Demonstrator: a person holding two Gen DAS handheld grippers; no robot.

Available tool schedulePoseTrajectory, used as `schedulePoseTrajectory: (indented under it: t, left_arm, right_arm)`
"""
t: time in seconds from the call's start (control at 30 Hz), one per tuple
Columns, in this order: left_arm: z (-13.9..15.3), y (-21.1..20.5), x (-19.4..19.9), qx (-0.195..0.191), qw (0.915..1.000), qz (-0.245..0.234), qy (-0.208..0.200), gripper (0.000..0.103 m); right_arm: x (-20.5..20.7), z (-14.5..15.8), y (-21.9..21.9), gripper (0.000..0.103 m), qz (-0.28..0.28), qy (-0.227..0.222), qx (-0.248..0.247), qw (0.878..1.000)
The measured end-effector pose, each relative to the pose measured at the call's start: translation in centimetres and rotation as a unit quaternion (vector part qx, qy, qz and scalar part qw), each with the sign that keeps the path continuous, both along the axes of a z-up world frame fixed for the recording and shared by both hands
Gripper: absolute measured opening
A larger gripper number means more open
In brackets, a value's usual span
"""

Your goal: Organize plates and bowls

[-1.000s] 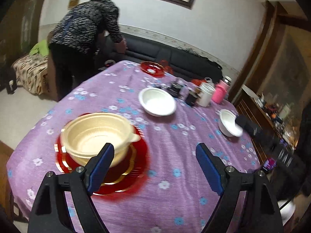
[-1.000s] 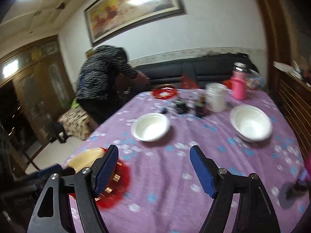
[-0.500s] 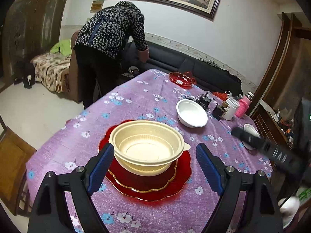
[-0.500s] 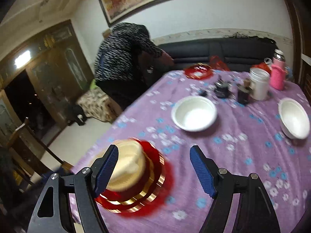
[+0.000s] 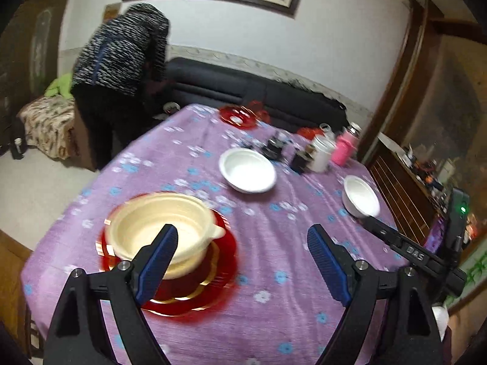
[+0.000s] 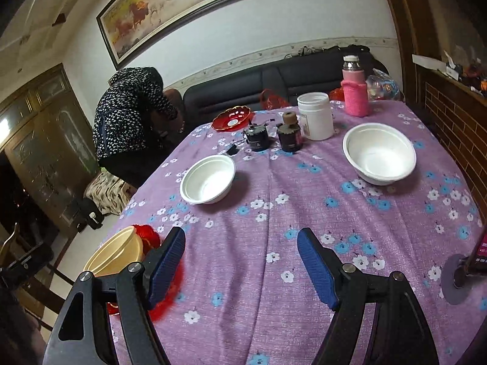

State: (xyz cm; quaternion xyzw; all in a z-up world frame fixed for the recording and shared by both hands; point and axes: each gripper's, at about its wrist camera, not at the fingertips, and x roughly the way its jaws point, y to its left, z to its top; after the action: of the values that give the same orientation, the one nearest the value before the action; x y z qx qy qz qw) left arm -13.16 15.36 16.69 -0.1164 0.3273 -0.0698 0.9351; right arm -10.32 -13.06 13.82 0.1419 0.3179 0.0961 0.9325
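We are holding both tongs wide and empty, risking tipping the cream bowl off the red plate beneath it.

Indoor light is dim and warm, with dark vignetted corners in both fisheye views. The left wrist view is smeared by motion blur, worst on the cream bowl and red plate. The right wrist view is sharper (white glare washes the framed painting). Straight lines bow strongly toward the edges. Soft shadows sit under the white bowls.
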Motion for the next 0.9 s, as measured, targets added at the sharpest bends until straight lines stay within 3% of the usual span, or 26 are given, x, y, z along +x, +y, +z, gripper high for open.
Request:
schedulePoseTrajectory:
  t: [0.4, 0.6, 0.9]
  left_arm:
    - [-3.2, -3.3, 2.4, 0.025, 0.9985, -0.016, 0.047, 0.086]
    - [-3.4, -3.8, 3.4, 0.041, 0.998, -0.012, 0.046, 0.086]
    - [-2.0, -2.7, 7.8, 0.059, 0.9969, 0.041, 0.034, 0.086]
  right_arm:
    - [4.8, -2.3, 0.7, 0.08, 0.012, 0.005, 0.029, 0.999]
    - [7.4, -4.0, 0.7, 0.08, -0.022, -0.021, -0.004, 1.0]
    - [9.0, -7.2, -2.3, 0.08, -0.038, 0.01, 0.02, 0.999]
